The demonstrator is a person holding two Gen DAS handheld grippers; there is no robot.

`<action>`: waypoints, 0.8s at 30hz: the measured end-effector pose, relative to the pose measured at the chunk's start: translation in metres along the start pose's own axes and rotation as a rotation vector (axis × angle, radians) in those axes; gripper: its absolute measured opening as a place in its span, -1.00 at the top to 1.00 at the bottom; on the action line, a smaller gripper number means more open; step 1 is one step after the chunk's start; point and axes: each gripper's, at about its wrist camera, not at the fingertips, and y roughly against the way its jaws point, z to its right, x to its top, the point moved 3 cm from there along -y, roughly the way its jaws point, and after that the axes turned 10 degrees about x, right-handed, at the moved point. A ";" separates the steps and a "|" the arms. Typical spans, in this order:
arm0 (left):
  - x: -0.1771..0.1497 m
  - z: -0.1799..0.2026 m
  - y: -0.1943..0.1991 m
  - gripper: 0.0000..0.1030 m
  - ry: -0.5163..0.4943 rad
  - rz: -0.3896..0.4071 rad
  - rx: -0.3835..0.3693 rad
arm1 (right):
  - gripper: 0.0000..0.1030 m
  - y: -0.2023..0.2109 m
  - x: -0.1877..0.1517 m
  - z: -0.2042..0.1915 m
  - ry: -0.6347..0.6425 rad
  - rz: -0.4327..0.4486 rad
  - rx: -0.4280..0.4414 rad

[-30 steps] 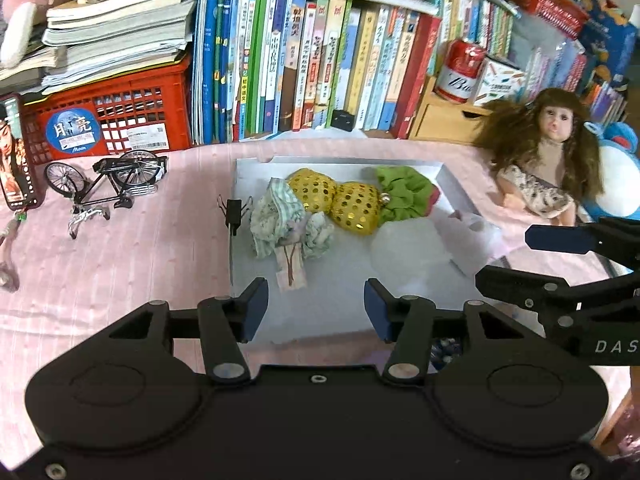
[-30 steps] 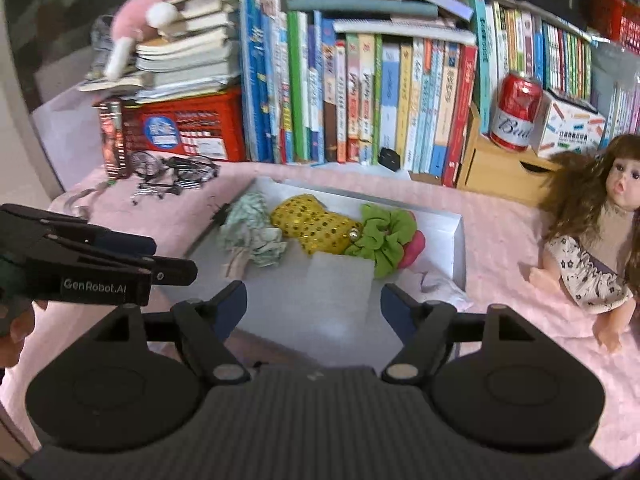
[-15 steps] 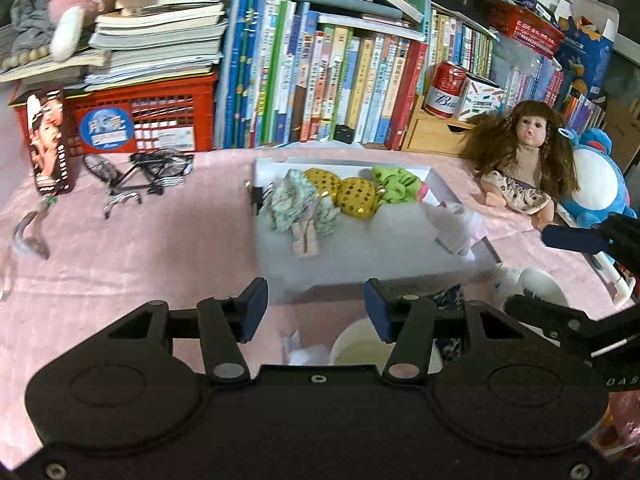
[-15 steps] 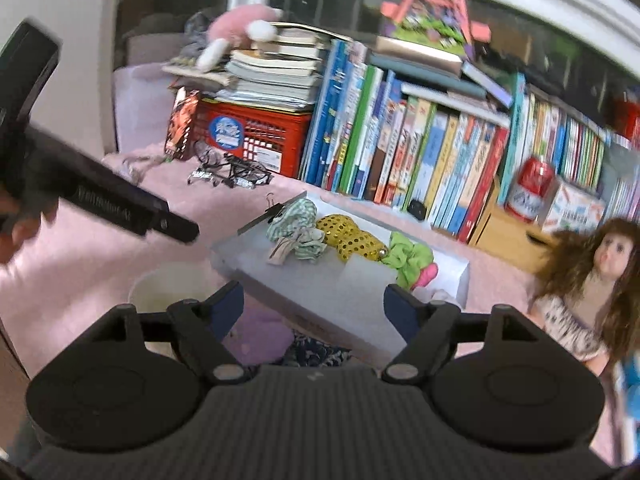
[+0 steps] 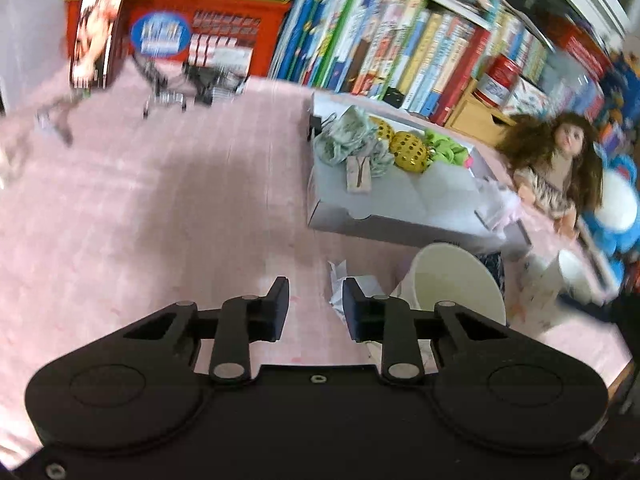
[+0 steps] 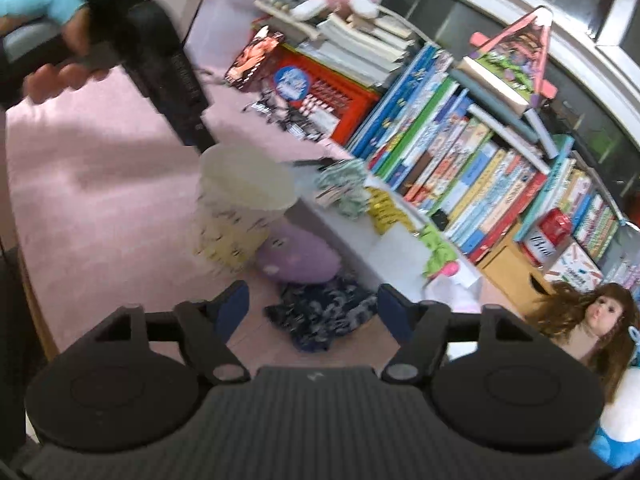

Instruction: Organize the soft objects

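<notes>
A grey tray [image 5: 400, 208] holds a pale patterned scrunchie [image 5: 344, 140], a yellow sequin scrunchie [image 5: 412, 152] and a green scrunchie [image 5: 448, 150]; they also show in the right wrist view [image 6: 346, 188]. In front of the tray lie a dark blue patterned scrunchie [image 6: 320, 316] and a purple soft toy [image 6: 298, 258] beside a paper cup [image 6: 244, 200]. My left gripper [image 5: 315, 306] is open and empty, low over the pink cloth near the cup [image 5: 456, 280]. My right gripper [image 6: 312, 306] is open and empty, just above the blue scrunchie.
Books [image 5: 400, 48] and a red basket [image 5: 200, 36] line the back. A doll [image 5: 560, 164] lies right of the tray, with a second cup [image 5: 576, 276] near it. A model bicycle [image 5: 188, 80] stands at the back left. Crumpled paper [image 5: 352, 284] lies by the cup.
Both grippers have pulled back and away from the tray. The left swung left and down toward the cloth. The right tilted, bringing the cup, purple toy and blue scrunchie into view.
</notes>
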 end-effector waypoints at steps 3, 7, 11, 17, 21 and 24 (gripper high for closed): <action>0.006 -0.012 -0.019 0.53 0.120 -0.061 -0.046 | -0.45 -0.007 -0.006 -0.005 0.019 -0.015 0.011; 0.009 -0.026 -0.041 0.55 0.250 -0.126 -0.078 | -0.44 -0.015 -0.011 -0.007 0.024 -0.030 0.024; 0.010 -0.035 -0.059 0.51 0.350 -0.172 -0.138 | -0.44 -0.022 -0.013 -0.003 0.013 -0.042 0.041; 0.015 -0.028 -0.070 0.27 0.359 -0.188 -0.168 | -0.44 -0.032 -0.012 0.002 -0.019 -0.058 0.053; 0.017 -0.025 -0.075 0.31 0.368 -0.190 -0.182 | -0.44 -0.038 -0.012 0.006 -0.033 -0.069 0.046; 0.016 -0.025 -0.077 0.63 0.387 -0.191 -0.197 | -0.44 -0.041 -0.013 0.010 -0.054 -0.075 0.049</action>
